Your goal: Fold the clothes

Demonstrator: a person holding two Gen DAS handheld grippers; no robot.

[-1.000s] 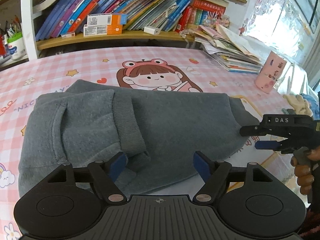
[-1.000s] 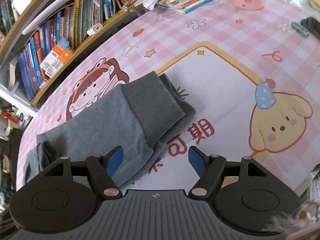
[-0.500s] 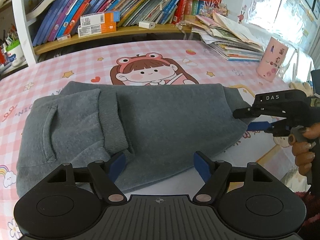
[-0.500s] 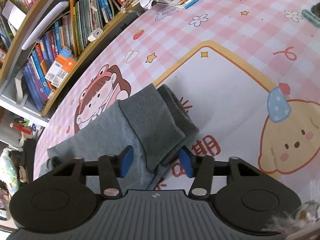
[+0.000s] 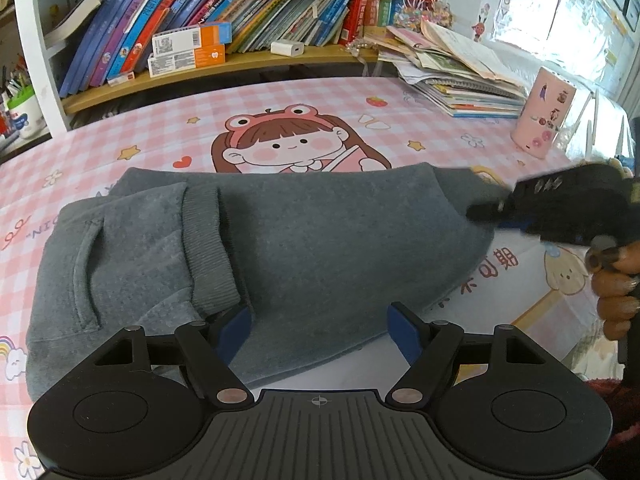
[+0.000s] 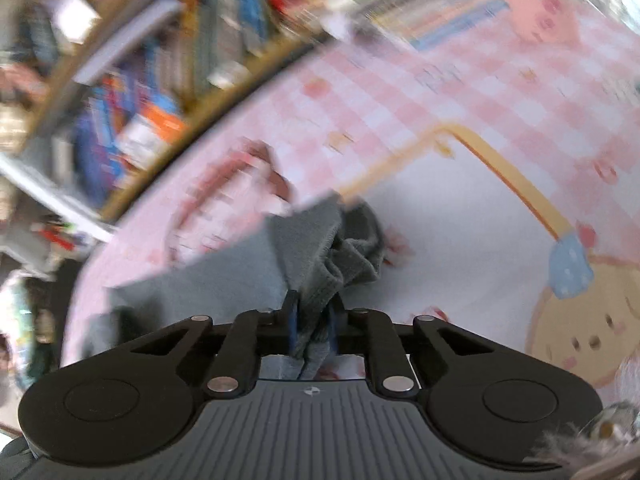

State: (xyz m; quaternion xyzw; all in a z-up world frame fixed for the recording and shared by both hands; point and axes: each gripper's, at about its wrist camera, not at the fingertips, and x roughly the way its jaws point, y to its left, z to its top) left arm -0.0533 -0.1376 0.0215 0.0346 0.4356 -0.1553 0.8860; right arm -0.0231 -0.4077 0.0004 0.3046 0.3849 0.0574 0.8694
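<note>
In the closing right gripper (image 6: pixel 313 326), bunched ribbed cuff (image 6: pixel 348 260).

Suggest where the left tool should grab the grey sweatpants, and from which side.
Grip the ribbed cuff of the grey sweatpants, coming from their near edge. It is a thick raised band beside the open left tool. The right tool is closing on the far-end cuffs.

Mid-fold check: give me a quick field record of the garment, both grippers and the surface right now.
garment: grey sweatpants, lying flat across the mat, partly folded
right gripper: jaws closing, ribbed cuff end bunched between the pads
left gripper: open, at the near edge of the sweatpants, gripping nothing
surface: pink checked cartoon mat
nearby: pink cup, stack of books, both clear of the garment
view quality: right wrist view blurred
</note>
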